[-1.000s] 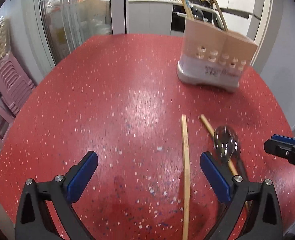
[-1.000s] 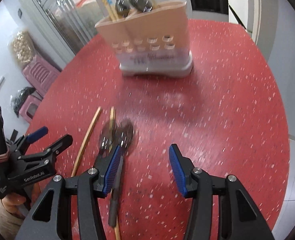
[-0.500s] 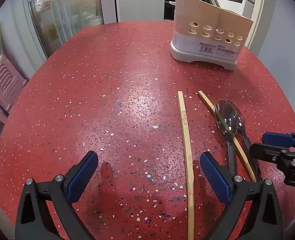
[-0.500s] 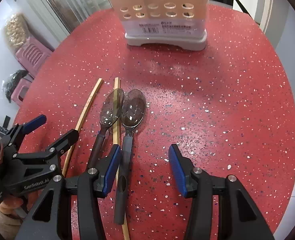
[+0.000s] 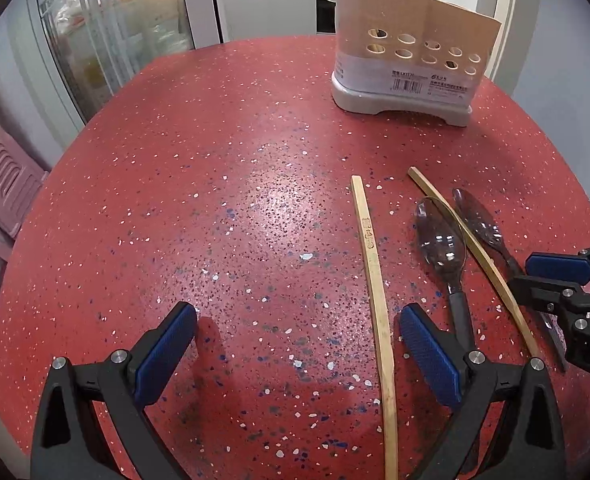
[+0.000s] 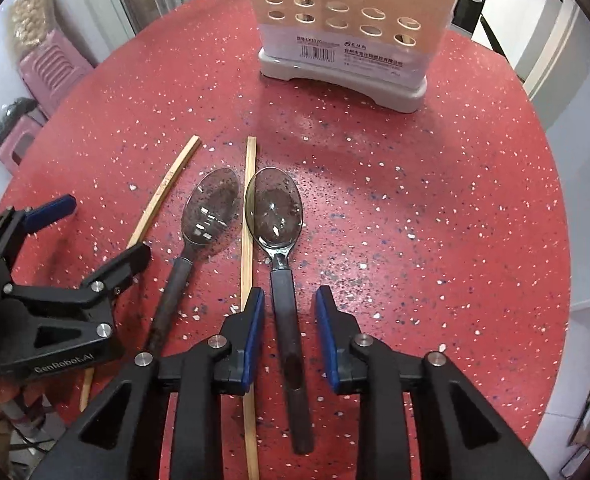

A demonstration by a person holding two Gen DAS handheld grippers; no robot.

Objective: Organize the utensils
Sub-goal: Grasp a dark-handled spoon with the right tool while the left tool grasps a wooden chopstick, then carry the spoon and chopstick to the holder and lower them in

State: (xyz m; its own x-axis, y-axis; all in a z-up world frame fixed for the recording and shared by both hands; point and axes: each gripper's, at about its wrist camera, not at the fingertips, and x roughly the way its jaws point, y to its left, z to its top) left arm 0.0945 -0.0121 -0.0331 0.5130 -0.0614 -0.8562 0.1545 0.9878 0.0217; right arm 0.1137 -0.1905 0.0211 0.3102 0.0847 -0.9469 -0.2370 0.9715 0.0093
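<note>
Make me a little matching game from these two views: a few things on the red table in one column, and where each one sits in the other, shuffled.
Things:
1. right spoon
2. left spoon
3. utensil holder
4. left chopstick

Places:
A. far end of the table
B. handle between the right gripper fingers
C. running under the left gripper
D. between the two chopsticks

Pairs: 1-B, 2-D, 3-A, 4-C

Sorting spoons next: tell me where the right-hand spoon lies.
In the right wrist view the spoon lies on the table, handle between the open right gripper, just right of a chopstick.
</note>
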